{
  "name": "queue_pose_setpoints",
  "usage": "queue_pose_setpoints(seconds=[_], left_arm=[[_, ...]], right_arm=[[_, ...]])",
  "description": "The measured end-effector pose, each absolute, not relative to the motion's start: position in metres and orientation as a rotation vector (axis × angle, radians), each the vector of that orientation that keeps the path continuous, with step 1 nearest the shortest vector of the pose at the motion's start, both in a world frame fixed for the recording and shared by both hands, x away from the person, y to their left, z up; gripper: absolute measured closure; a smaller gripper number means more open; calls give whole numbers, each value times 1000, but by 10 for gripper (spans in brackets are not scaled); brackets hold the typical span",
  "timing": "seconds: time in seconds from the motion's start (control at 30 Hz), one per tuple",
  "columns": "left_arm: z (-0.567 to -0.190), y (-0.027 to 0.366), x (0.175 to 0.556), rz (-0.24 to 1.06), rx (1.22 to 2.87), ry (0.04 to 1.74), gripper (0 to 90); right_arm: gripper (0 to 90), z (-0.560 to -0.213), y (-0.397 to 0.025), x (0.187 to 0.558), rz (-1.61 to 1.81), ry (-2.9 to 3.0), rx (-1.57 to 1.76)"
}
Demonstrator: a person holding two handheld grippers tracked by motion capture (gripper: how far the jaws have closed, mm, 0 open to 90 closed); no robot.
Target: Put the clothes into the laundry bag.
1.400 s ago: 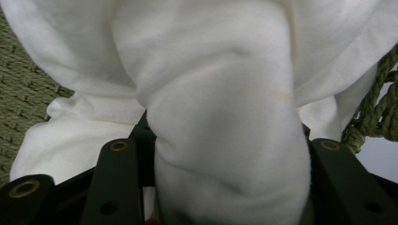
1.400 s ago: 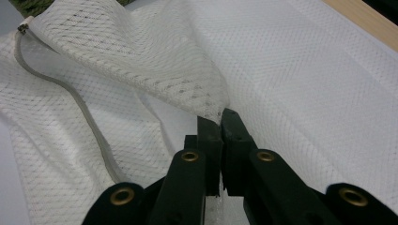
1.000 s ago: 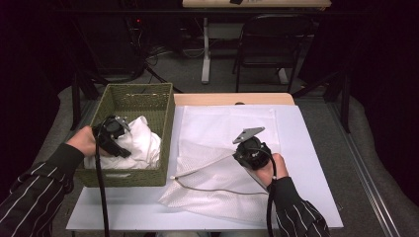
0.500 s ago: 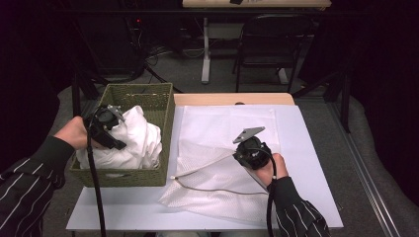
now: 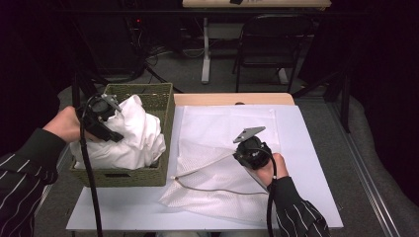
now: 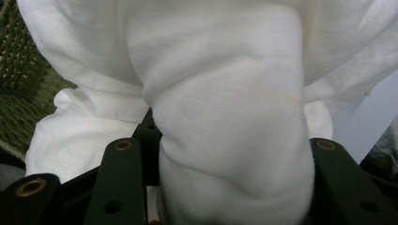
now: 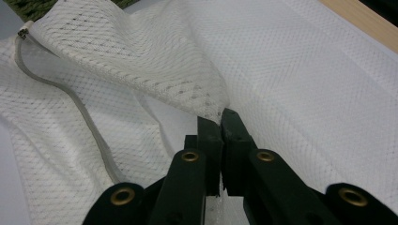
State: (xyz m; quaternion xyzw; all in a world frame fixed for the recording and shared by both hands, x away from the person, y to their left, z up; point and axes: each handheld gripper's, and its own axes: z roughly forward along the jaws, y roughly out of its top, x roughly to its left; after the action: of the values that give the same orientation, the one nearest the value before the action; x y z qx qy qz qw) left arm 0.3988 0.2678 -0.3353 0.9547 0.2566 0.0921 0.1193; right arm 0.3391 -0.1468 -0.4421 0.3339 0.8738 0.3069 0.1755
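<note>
High view, item list. Left gripper [image 5: 101,118]: raised over the woven basket [image 5: 165,128], jaws clamped on a thick fold of the white garment [image 5: 133,133]. The cloth bunches between and ahead of the jaws in the left gripper view [image 6: 225,122]; most of it hangs below the gripper, its lower part resting inside the basket.

Right gripper [image 5: 252,148]: low over the table [image 5: 306,148], jaws nearly closed and pinching a raised edge of the mesh laundry bag [image 5: 217,182]. In the right gripper view the mesh [image 7: 155,75] tents upward ahead of the jaws, and the bag's zipper edge [image 7: 80,108] runs off to that gripper's left, lying open.

Status, as judged: the work looks to be moving the garment from basket into bag.
- Done: garment gripped and partly lifted; bag mouth held up by its upper layer.
- Left: lift the garment clear of the basket rim, carry it across toward the right gripper, feed it through the opening, release, then close the zipper.
- Progress: early, roughly the first third.

Risk noted: trailing cloth may snag the basket rim beside the left gripper.
</note>
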Motion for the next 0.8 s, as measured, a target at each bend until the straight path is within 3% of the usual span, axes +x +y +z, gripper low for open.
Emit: queue_pose_setpoints(seconds=[0.8], left_arm=[[-290,246,369,263,2772,711,514]], right_arm=[[887,-442,-145,339,869,2468,966]])
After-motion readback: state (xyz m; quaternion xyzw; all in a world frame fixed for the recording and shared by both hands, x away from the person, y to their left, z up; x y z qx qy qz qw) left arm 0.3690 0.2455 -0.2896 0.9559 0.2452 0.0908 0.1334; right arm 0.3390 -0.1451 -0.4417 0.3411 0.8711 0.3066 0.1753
